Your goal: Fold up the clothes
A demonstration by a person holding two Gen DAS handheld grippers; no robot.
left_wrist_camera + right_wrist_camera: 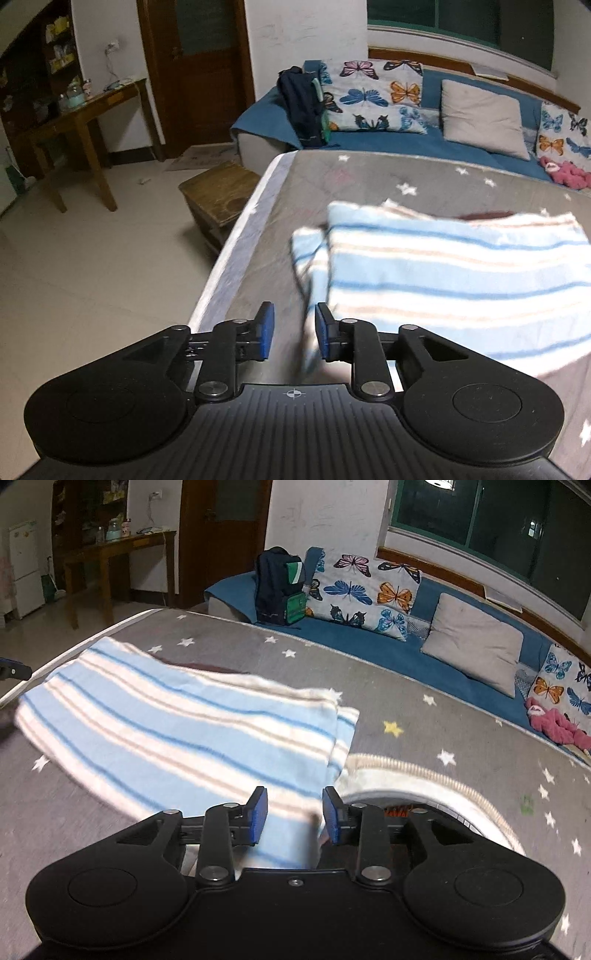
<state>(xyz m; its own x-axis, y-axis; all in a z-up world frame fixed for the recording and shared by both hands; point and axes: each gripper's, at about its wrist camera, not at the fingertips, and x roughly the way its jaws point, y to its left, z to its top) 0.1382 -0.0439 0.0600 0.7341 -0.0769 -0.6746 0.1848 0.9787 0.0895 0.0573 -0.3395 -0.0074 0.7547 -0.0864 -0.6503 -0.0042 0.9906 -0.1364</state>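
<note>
A blue, white and tan striped garment (443, 273) lies folded on the grey star-print bed cover (332, 177). It is motion-blurred in both views. My left gripper (293, 330) is open at the garment's near left edge, and a blurred strip of cloth hangs between its blue pads (266, 332) without being pinched. My right gripper (294, 816) is open over the garment's near right corner (192, 731), with cloth lying between its pads (258, 816). The left gripper's tip shows at the far left of the right wrist view (13, 672).
A blue couch (369, 642) with butterfly pillows (365, 590), a grey pillow (476, 642), a dark backpack (280, 587) and pink cloth (557, 727) runs behind the bed. A wooden stool (218, 195) and a wooden table (85, 118) stand on the tiled floor at left.
</note>
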